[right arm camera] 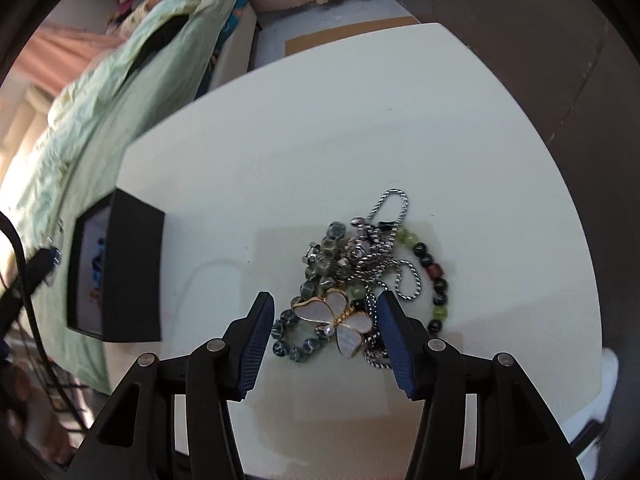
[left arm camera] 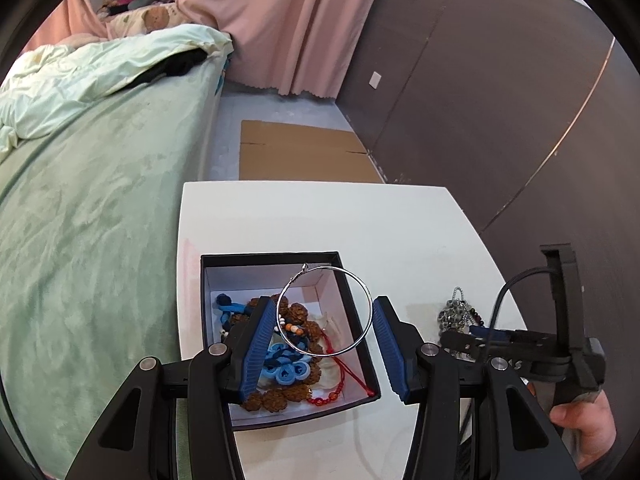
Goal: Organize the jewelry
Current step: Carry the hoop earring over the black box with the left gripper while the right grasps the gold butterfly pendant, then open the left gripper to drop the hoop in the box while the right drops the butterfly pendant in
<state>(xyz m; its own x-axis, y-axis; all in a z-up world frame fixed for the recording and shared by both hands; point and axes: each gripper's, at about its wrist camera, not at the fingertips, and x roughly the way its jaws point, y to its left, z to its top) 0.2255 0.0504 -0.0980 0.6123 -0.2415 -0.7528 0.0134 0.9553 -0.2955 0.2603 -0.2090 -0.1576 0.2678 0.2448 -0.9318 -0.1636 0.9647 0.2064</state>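
Silver hoop (left arm camera: 325, 310) hangs over black box (left arm camera: 352, 300); both grippers' fingers spread, no writing legible.

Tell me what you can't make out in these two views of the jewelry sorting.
- Left wrist view: the left claw covers part of the beads in the black box; whether the silver hoop touches a pad is unclear.
- Left wrist view: the right claw hides much of the jewelry pile.
- Right wrist view: the box interior is steeply angled and blurred.
- Right wrist view: the pile's chains are too tangled to separate.
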